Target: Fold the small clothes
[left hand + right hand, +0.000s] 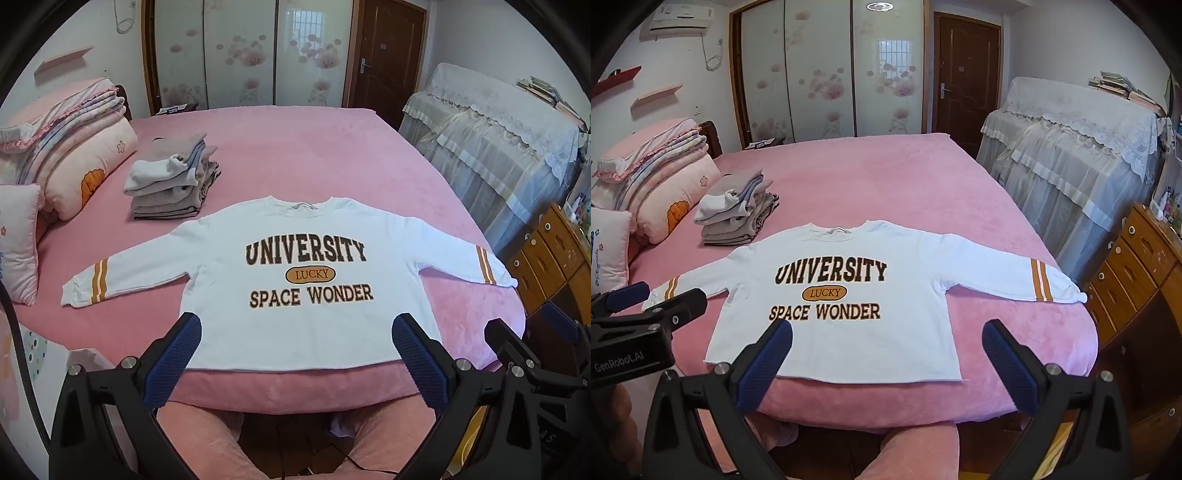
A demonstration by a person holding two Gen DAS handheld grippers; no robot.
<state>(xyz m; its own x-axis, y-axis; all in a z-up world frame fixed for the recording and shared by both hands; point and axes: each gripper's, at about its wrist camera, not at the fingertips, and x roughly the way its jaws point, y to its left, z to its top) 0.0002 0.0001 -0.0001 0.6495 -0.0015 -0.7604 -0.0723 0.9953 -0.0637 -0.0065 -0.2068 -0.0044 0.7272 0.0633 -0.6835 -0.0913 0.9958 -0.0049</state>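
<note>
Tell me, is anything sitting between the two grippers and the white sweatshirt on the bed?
Nothing visible does. The white sweatshirt lies flat with its hem at the near bed edge, directly ahead of the open left gripper and right gripper. The folded pile sits beyond its left shoulder.

Soft, even daylight fills the room ahead of my jaws, with only faint shadows. Far beyond them the wardrobe doors [827, 70] throw back window glare. Both fisheye views bend and darken at the rims; the centre stays sharp
</note>
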